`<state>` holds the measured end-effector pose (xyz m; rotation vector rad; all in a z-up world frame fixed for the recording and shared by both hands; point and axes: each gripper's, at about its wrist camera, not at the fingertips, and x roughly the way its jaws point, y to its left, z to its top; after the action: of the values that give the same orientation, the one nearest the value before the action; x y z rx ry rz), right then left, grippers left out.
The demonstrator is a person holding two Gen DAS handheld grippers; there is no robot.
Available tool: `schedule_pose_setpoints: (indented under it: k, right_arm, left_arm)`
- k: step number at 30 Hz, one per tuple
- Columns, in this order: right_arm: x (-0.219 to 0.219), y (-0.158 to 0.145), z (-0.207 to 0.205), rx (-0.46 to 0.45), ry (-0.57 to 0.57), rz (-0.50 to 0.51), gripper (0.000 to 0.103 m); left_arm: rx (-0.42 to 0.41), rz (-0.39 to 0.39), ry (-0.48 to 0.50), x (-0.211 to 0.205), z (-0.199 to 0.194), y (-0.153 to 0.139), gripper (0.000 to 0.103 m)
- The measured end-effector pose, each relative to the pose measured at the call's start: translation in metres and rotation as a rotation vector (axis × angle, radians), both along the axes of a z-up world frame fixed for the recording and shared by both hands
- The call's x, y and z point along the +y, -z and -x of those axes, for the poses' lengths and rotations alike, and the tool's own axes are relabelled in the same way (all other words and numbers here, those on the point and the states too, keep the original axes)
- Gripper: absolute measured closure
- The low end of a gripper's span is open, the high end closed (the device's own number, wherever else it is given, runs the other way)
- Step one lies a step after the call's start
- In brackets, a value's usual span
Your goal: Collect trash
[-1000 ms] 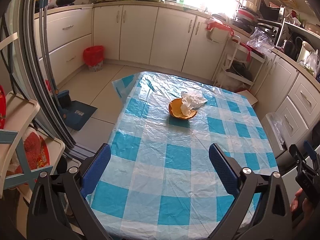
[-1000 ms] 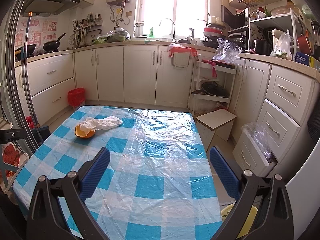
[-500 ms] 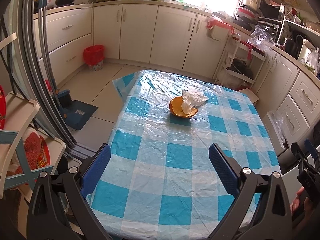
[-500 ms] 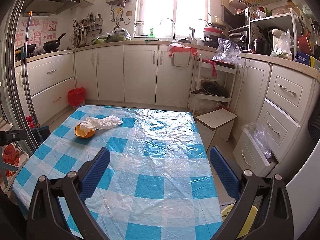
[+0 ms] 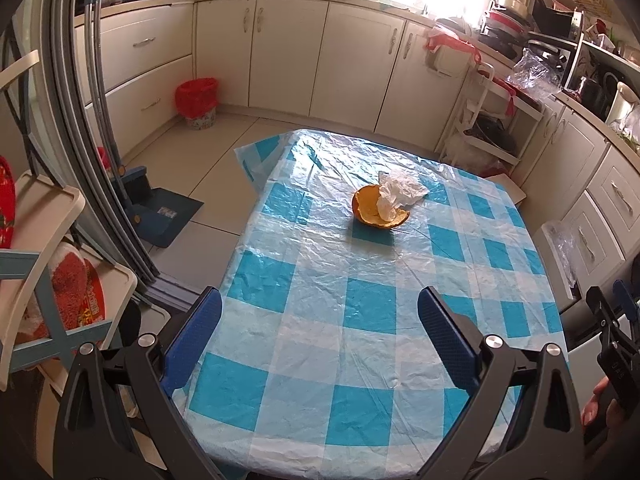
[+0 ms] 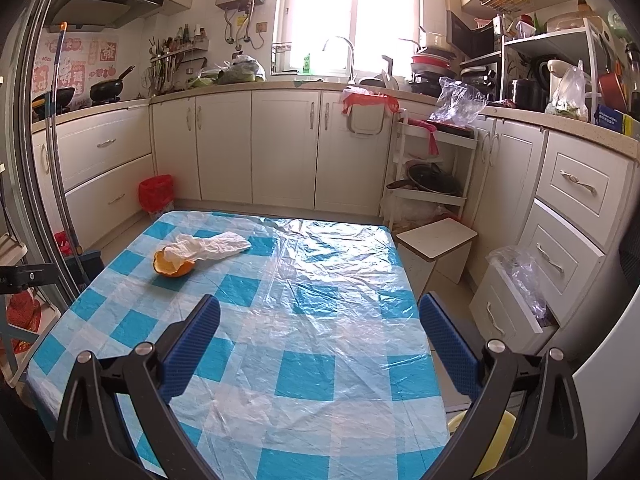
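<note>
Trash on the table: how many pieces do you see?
2, touching: an orange peel near the table's far left side, and a crumpled white tissue draped from inside it onto the checked tablecloth. Anything under the tissue is hidden.

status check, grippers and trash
Left gripper open, empty. Right gripper open, empty. Orange peel with crumpled tissue on table, untouched. Path clear.

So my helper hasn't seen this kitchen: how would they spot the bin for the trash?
Start at the table with the blue-checked cover, then look past its far left corner to the floor by the cream drawers. The small bin stands there, the only thing lined with a bright red bag.
</note>
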<state>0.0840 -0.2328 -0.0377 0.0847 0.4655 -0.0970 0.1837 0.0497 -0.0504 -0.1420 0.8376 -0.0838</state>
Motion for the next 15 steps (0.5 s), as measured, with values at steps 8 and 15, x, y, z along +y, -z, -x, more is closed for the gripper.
schedule_pose_setpoints:
  k: [8,15]
  right_arm:
    - [0.018,0.000,-0.013,-0.001,-0.051,0.017,0.008]
    - [0.036,-0.001,-0.055,0.050,-0.142,-0.021,0.007]
  left_arm:
    - [0.014,0.018,-0.035,0.015,-0.005,0.000,0.009]
    - [0.029,0.038,-0.037,0.018,-0.015,0.002,0.009]
